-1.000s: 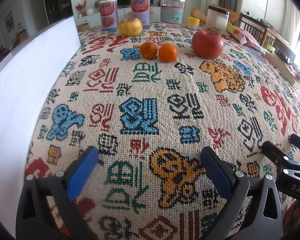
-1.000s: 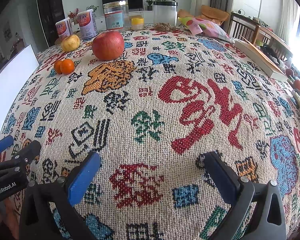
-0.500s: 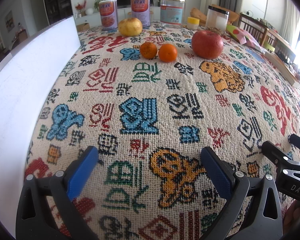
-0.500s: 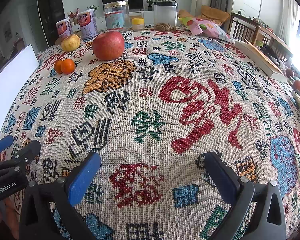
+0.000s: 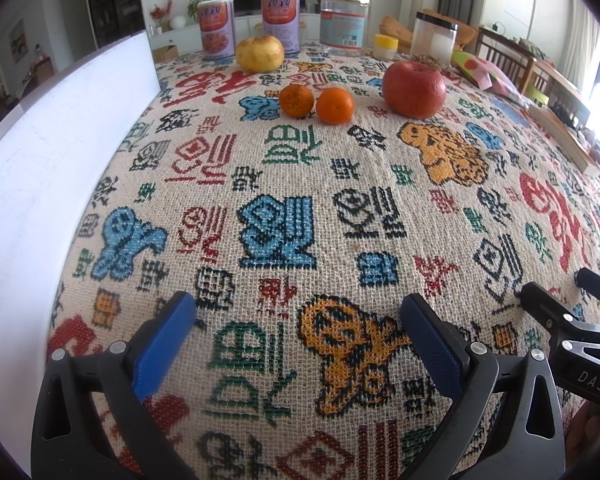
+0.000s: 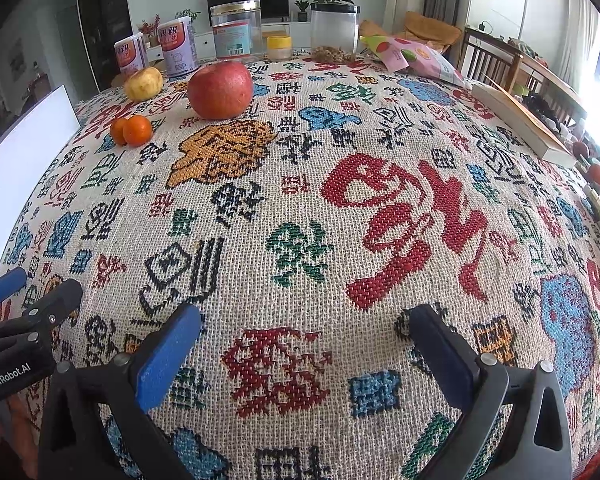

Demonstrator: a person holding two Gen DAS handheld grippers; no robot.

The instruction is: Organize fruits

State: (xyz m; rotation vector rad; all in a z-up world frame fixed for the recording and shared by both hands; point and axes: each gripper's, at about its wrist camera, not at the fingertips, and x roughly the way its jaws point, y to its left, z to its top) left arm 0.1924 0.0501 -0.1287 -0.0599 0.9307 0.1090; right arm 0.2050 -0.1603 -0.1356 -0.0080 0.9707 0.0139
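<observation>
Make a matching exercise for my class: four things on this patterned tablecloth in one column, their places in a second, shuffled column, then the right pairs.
Things
1. red apple
2. yellow fruit
3. two mandarins
4. left gripper

Places
A. side by side, left of the apple
B. near edge, open, empty
C. in front of the cans
D. rightmost fruit

Pairs: 1-D, 2-C, 3-A, 4-B

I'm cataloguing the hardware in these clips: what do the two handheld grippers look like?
Both match: black plastic frames with triangular cut-outs and silver screws, each finger faced with a blue pad. The left gripper carries white "GenRobot.AI" lettering, the right gripper "DAS". No cables or sleeves show.
</observation>
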